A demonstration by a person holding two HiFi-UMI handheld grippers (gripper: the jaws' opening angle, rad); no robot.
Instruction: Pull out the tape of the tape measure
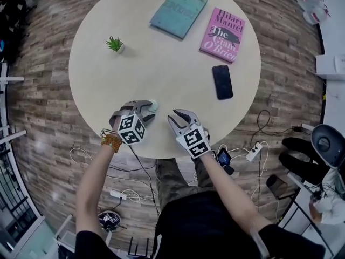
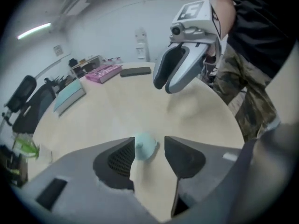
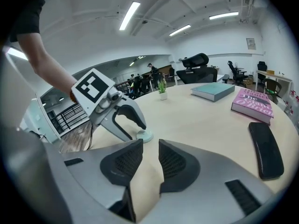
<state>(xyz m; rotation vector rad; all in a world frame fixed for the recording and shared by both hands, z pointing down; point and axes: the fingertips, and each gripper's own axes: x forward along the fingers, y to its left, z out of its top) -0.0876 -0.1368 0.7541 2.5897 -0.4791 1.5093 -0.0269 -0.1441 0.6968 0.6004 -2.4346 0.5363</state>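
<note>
- I'm reading "Hilary Mantel" and "The Giant, O'Brien" on the pink book (image 1: 222, 34).
- The teal book (image 1: 178, 12) has cover print too faint for me to read.

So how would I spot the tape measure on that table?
On the round beige table, look at the near edge by the person. The tape measure is the small, round, pale green disc between the open jaws of the left gripper. It is far smaller than the teal book, the pink book, the black phone and the potted plant farther back.
</note>
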